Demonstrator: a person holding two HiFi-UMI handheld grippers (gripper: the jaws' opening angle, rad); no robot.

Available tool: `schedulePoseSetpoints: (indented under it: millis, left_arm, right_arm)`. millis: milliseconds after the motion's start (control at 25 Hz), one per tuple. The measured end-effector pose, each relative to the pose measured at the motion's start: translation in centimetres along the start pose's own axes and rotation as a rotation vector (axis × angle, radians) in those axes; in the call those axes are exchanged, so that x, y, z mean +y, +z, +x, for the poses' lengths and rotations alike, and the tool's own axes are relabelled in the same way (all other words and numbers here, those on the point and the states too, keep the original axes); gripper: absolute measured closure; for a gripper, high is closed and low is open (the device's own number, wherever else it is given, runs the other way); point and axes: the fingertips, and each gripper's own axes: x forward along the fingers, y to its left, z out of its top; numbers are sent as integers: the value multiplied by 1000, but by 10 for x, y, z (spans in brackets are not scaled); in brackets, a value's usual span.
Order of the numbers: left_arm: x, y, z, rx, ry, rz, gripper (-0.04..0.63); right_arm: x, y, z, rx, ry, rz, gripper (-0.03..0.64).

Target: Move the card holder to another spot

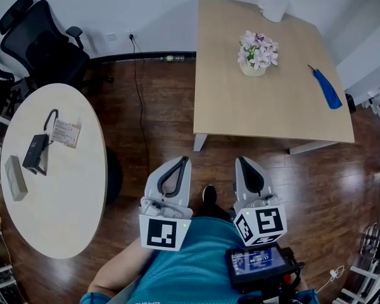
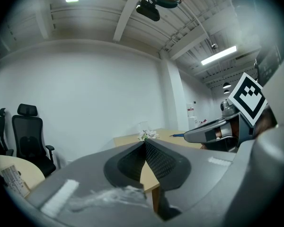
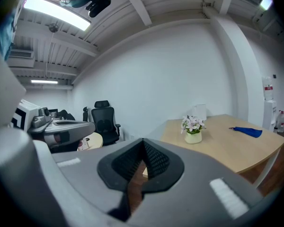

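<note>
left hand-held gripper point(image 1: 180, 163): clenched, empty
right hand-held gripper point(image 1: 243, 164): clenched too, empty
card holder point(image 1: 66, 133): far left, on round tabletop point(image 1: 63, 201)

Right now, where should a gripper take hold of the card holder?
Probably across the narrow width of the black card holder, near its lower end in the head view, coming down from above. It lies flat on the round table, long and slim, with its strap loop and a printed card crowding the far end.
</note>
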Motion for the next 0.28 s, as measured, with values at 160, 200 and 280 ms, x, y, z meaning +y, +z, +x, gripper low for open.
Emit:
schedulePoseSetpoints:
  millis: [160, 200, 280]
  left_arm:
    - [-3, 3, 0, -2, -13, 30, 580]
    - [-4, 4, -1, -2, -17, 36, 580]
    - [-6, 6, -1, -3, -23, 46, 580]
  right_arm:
    - [-1, 1, -1, -2, -4, 6, 627]
    - [-2, 1, -1, -1, -6, 6, 627]
    - [-4, 1, -2, 1, -11, 7, 627]
